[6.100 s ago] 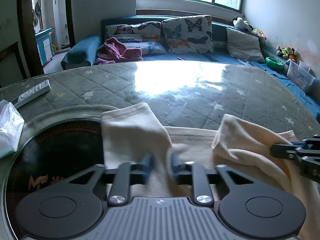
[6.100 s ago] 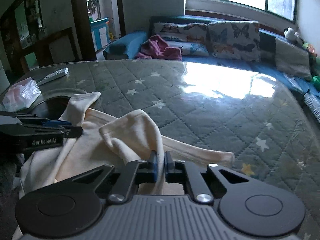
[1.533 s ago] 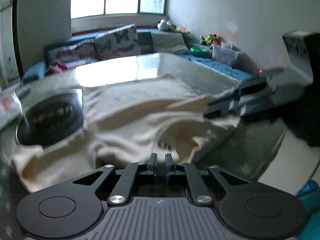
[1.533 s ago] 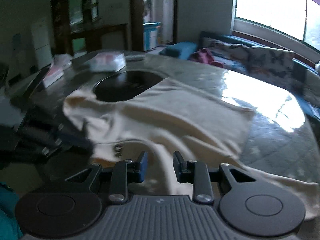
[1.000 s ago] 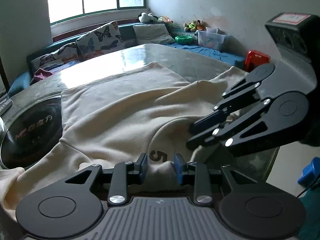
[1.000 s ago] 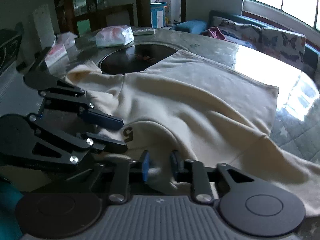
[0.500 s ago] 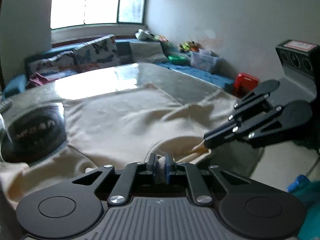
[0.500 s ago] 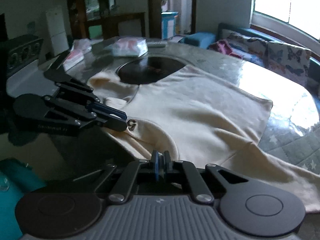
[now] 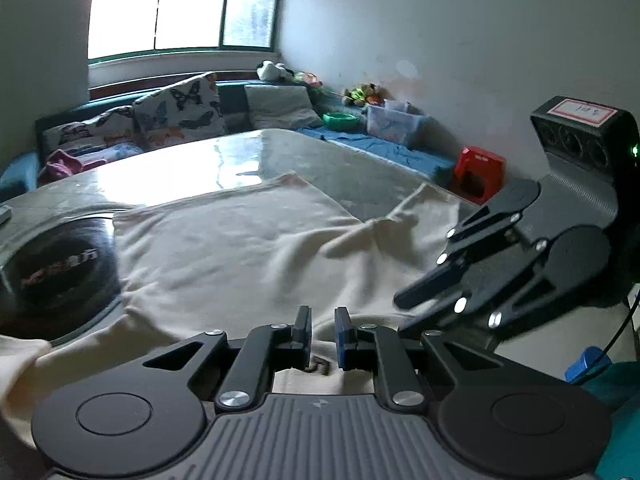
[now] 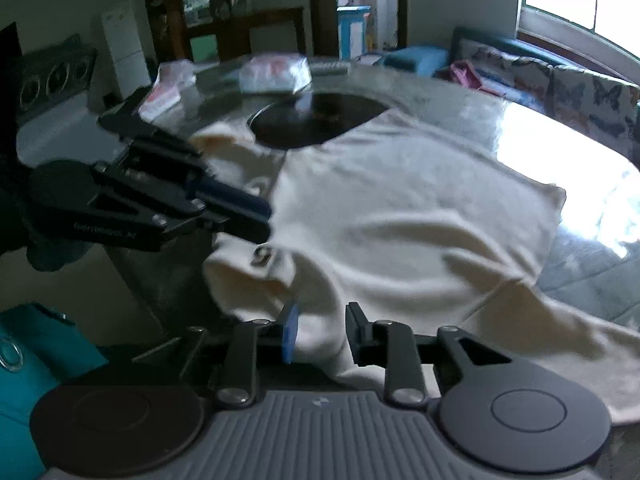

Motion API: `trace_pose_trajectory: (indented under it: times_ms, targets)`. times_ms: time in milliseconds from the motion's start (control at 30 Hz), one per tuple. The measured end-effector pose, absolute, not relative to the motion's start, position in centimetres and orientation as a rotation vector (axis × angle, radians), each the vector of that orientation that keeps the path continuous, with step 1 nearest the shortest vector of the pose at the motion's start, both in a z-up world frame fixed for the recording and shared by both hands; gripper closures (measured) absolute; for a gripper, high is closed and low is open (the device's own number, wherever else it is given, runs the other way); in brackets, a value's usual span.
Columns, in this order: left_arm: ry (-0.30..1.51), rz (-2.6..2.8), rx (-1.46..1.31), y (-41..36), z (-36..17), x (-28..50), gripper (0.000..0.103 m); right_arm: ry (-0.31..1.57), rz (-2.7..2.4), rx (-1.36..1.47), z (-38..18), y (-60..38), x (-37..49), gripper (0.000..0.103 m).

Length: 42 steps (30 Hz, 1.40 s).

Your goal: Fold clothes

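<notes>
Cream shirt [image 9: 224,248] lies spread flat ahead of both my grippers, its near collar edge just under their fingertips. My left gripper [image 9: 322,334] stands narrowly parted over the neckline, holding nothing, while my right gripper [image 10: 322,334] gapes wider, cloth lying between its fingers, both reaching level over the near edge

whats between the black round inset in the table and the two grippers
The cream shirt: it covers the stretch from the black inset to the right gripper and left gripper. Both wrist views show it.
</notes>
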<state>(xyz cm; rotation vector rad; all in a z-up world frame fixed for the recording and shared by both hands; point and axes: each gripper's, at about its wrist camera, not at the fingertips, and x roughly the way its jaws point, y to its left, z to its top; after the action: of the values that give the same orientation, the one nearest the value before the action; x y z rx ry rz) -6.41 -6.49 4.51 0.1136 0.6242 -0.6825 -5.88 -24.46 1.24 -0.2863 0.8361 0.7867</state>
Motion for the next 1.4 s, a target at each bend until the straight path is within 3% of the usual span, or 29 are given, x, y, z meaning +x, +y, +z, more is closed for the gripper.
trace_pose_trajectory:
  times_ms: [67, 133, 233, 533, 833, 1100, 1267, 1400]
  targets:
    - [0.639, -0.694, 0.121, -7.0, 4.1, -6.2, 0.088, 0.837, 0.780, -0.308, 0.8, -24.1, -6.3, 0.082]
    - [0.648, -0.692, 0.122, -7.3, 3.7, -5.9, 0.088, 0.829, 0.775, -0.329, 0.7, -24.1, -6.7, 0.096]
    - [0.642, -0.680, 0.104, -7.5, 3.6, -5.5, 0.088, 0.815, 0.775, -0.352, 0.8, -24.3, -7.2, 0.098]
    - [0.713, -0.716, 0.092, -9.0, 1.3, -4.5, 0.087, 0.775, 0.688, -0.314, 1.7, -26.0, -5.0, 0.096]
    - [0.670, -0.745, 0.118, -9.4, 2.6, -4.3, 0.086, 0.729, 0.542, -0.260, 2.5, -27.9, -1.6, 0.091]
    - [0.706, -0.790, 0.089, -12.2, 1.7, -3.3, 0.086, 0.760, 0.430, -0.285, -0.4, -28.2, 0.5, 0.090]
    - [0.716, -0.825, 0.095, -12.6, 1.2, -4.1, 0.079, 0.765, 0.404, -0.285, -0.4, -29.0, 0.1, 0.090]
    - [0.684, -0.779, 0.063, -11.2, 2.2, -3.7, 0.075, 0.740, 0.409, -0.270, 0.4, -29.2, -0.3, 0.082]
